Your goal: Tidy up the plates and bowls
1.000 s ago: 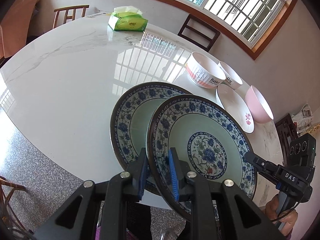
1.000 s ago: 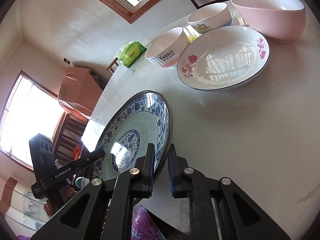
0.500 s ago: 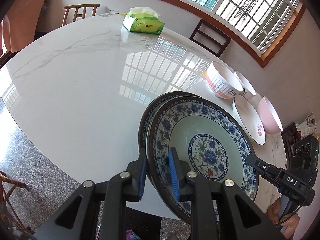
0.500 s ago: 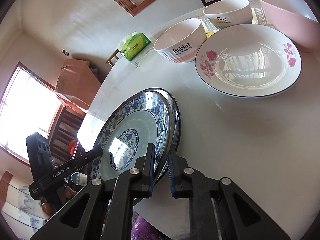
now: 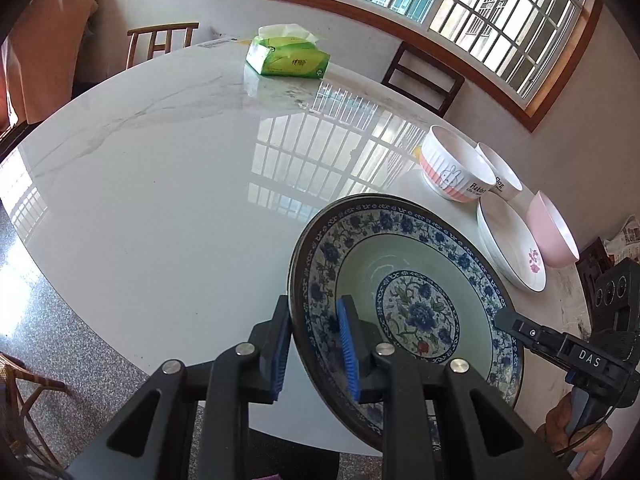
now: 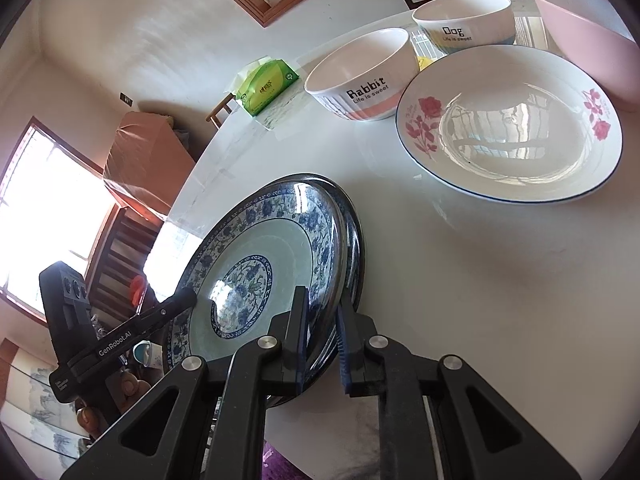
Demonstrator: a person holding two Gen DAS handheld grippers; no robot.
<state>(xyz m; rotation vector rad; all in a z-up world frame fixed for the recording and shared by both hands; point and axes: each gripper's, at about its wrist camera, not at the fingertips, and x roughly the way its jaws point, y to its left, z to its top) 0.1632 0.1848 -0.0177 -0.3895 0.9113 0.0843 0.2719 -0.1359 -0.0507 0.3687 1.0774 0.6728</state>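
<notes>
I hold a blue floral plate point(image 5: 412, 292) by its rim with both grippers, stacked over a second matching plate whose rim point(image 5: 362, 199) just shows beneath. My left gripper point(image 5: 314, 350) is shut on the near rim. My right gripper point(image 6: 322, 338) is shut on the opposite rim of the same plate point(image 6: 256, 276). The lower plate's edge point(image 6: 356, 248) peeks out on the right in the right wrist view. A white rose plate point(image 6: 508, 124), a "Rabbit" bowl point(image 6: 360, 76), a "Dog" bowl point(image 6: 464, 20) and a pink bowl point(image 6: 588, 28) stand beyond on the marble table point(image 5: 160, 184).
A green tissue pack point(image 5: 286, 58) lies at the far side of the table. Wooden chairs point(image 5: 422, 80) stand around it. The table's near edge runs just under the held plate. The bowls and rose plate point(image 5: 512, 252) cluster at the right.
The held plate has moved right over the second blue plate and now covers it almost fully. Both grippers moved with it and stayed shut.
</notes>
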